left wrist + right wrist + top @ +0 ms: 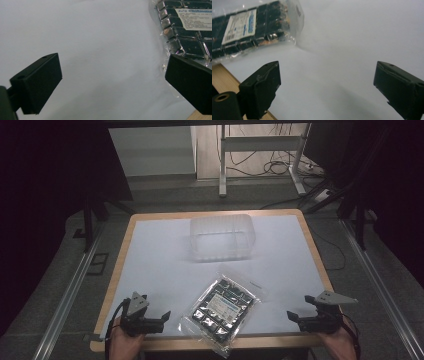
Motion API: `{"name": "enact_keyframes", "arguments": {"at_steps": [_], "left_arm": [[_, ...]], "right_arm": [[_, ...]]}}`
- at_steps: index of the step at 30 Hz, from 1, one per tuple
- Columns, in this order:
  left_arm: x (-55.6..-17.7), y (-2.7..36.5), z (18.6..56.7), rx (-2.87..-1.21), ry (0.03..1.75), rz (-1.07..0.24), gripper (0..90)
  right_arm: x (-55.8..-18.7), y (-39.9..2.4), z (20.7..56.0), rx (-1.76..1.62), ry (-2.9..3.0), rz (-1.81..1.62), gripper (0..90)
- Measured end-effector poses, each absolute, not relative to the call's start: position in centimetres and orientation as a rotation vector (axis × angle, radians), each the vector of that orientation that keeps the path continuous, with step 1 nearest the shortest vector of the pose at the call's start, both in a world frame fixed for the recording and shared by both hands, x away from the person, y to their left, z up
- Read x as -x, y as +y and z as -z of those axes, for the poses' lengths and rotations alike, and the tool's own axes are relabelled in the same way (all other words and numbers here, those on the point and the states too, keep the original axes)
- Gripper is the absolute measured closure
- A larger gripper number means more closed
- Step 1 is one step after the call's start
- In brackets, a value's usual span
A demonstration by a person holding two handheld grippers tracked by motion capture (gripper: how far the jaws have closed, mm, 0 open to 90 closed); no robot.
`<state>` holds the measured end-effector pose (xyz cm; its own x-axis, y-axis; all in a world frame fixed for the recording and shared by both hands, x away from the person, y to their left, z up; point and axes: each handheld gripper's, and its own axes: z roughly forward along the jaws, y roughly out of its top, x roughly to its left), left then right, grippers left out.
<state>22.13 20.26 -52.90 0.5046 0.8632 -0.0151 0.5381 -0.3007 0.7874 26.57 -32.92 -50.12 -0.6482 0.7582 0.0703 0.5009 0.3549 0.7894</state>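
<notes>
Flanking one sealed packet [223, 310], two grippers, left [161, 318] and right [295, 318], gape empty beside one clear tub [222, 238].

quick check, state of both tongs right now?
Left tongs: open, nothing between the jaws, just beside the clear bag of black parts.
Right tongs: open, holding nothing, over the white sheet.

Bag [223, 309] btwn grippers, tub [222, 237] behind.

— What's at the far end of the white sheet [165, 250]?
— A clear plastic tub [221, 237], upright. Beyond the wooden table [118, 270], a metal desk frame [260, 150] with loose cables [280, 167] on the floor
</notes>
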Motion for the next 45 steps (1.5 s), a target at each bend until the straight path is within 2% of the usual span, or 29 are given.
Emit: {"name": "enact_keyframes", "arguments": {"at_steps": [3,29,45], "left_arm": [[-22.2,19.8,53.3,-2.037,1.132,-0.528,0.0],[-22.0,19.7,53.2,-2.063,1.107,-0.481,3.7],[-22.4,20.0,53.3,-2.023,1.087,-0.393,3.0]], "right_arm": [[-26.5,-32.8,50.0,-1.091,2.324,-1.225,7.4],[-26.9,-31.3,50.0,-1.002,2.419,-1.189,7.9],[-27.7,-29.9,49.5,-0.993,2.427,-1.219,7.3]]}}
